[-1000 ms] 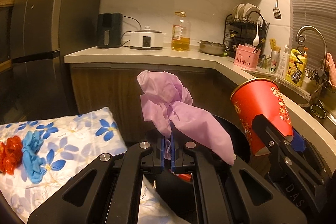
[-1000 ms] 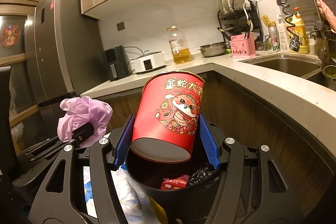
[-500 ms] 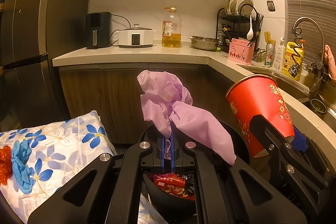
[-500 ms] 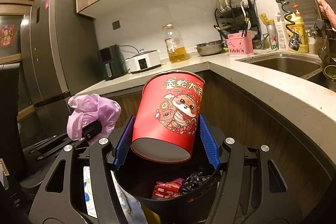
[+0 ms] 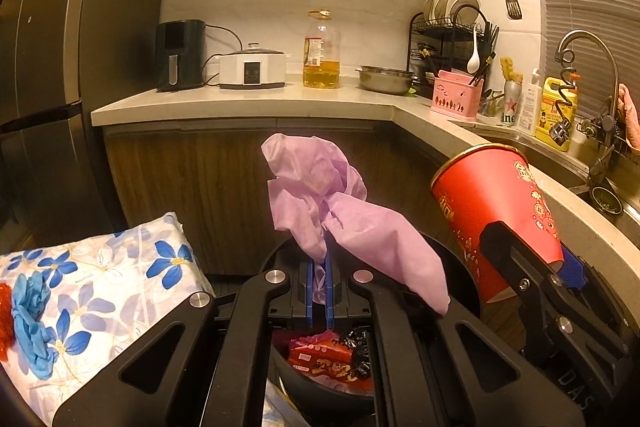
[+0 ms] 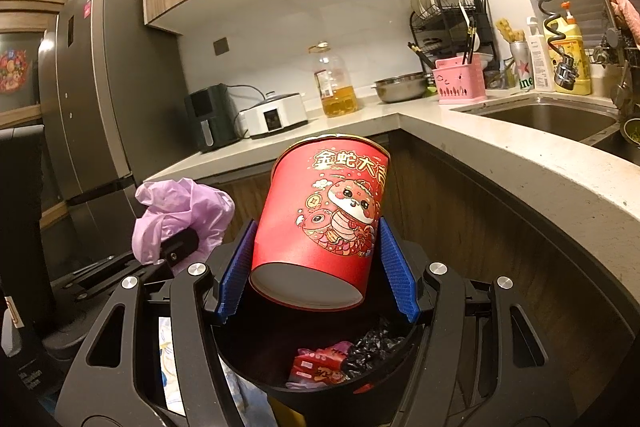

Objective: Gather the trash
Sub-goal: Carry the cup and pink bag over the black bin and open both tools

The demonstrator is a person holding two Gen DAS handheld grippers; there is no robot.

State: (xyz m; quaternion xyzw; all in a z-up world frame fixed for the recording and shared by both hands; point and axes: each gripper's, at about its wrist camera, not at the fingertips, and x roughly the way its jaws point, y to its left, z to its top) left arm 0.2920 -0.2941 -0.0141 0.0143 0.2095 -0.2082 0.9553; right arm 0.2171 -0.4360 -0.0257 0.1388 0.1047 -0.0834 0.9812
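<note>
With the crumpled lilac plastic glove (image 5: 332, 211) pinched by the left gripper (image 5: 319, 293) and the red printed paper cup (image 6: 324, 227) clamped by the right gripper (image 6: 316, 267) — both above the black round bin (image 6: 392, 379) — release is judged next.

A pale countertop (image 5: 248, 105) is seen running along the wall and bending toward the sink (image 6: 548, 117). Taking the oil bottle (image 5: 321, 51) as landmark: a white cooker (image 5: 252, 67) and a black appliance (image 5: 180, 55) are set to its left, a steel bowl (image 5: 385, 79) and a pink utensil holder (image 5: 458, 95) to its right.
</note>
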